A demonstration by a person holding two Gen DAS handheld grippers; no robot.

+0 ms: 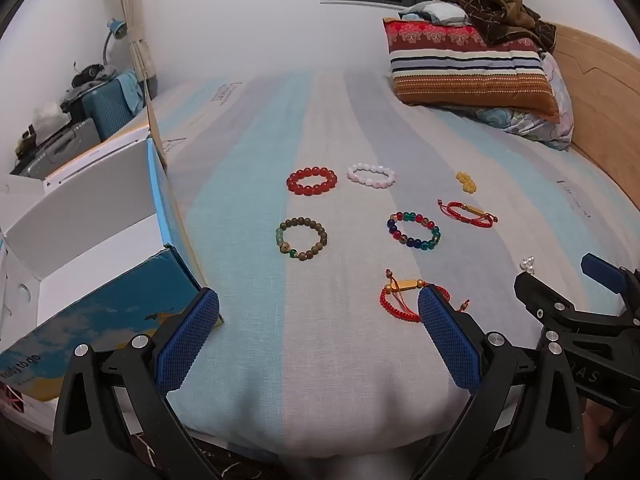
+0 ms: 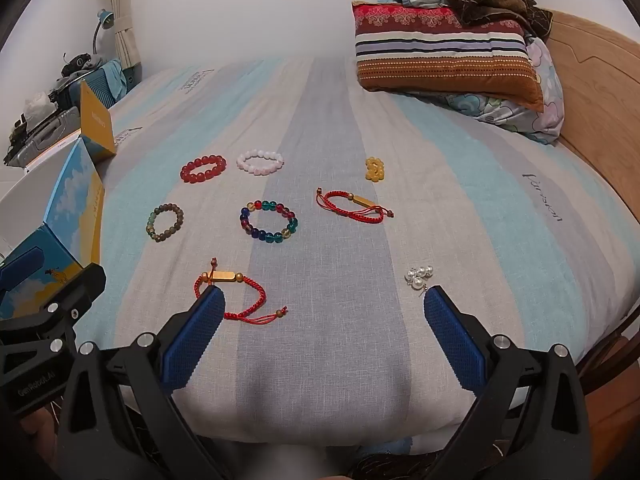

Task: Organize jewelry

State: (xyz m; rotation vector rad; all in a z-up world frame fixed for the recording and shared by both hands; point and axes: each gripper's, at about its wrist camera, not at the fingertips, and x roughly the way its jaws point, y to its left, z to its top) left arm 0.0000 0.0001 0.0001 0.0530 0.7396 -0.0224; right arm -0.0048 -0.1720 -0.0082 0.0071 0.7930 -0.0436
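Hovering over a striped bedspread (image 2: 320, 128), two handheld grippers tilt downward above jewelry laid out for sorting, both with jaws spread wide and nothing between them. The left gripper (image 1: 318, 312) hangs beside an open cardboard box (image 1: 92, 216) at the bed's left edge; the right gripper (image 2: 324, 312) sits nearer the foot of the bed, just short of a red cord bracelet with a gold bar (image 2: 236, 292) and a small cluster of pearl earrings (image 2: 419, 275). Farther up lie a red bead bracelet (image 2: 203, 168), a pale pink bead bracelet (image 2: 260, 162), a brown-and-green bead bracelet (image 2: 167, 223), a multicoloured glass-bead bracelet (image 2: 269, 222), a second red cord bracelet (image 2: 352, 205) and a yellow bead piece (image 2: 375, 169). Every piece looks light. The beaded rings are probably smooth and apt to roll or slip, so pinching across one side of the loop seems safest; the limp cords are best taken at the rigid gold bar, and the tiny earrings may sink into the soft cloth.
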